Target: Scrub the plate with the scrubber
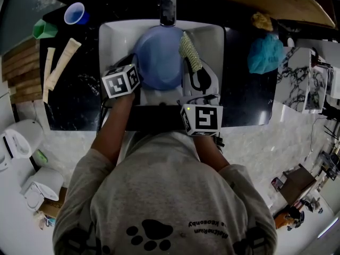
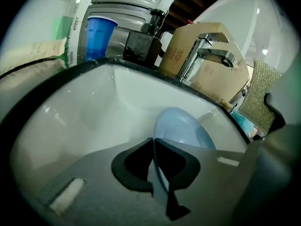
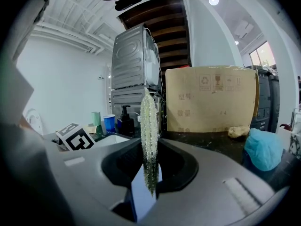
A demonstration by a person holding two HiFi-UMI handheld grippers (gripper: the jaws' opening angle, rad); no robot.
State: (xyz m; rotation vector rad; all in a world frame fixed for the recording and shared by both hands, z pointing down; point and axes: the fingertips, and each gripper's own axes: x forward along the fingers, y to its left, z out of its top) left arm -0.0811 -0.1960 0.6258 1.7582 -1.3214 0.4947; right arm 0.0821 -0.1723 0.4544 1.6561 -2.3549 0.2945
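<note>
Black marbled counter (image 1: pixel 74 105) frames a white sink (image 1: pixel 114 36), with the faucet (image 1: pixel 168 7) at its far edge. Inside the basin is the pale blue plate (image 1: pixel 158 57), and the left gripper (image 1: pixel 139 81) has its jaws clamped on the plate's near-left rim (the thin edge runs right between them in the left gripper view). Just right of the plate, the right gripper (image 1: pixel 197 78) pinches the glittery green scrubber (image 1: pixel 189 51), which stands upright from its jaws, beside the plate's right rim. A teal cloth (image 1: pixel 265 53) lies on the counter far right; a blue cup (image 1: pixel 75 13) stands far left.
</note>
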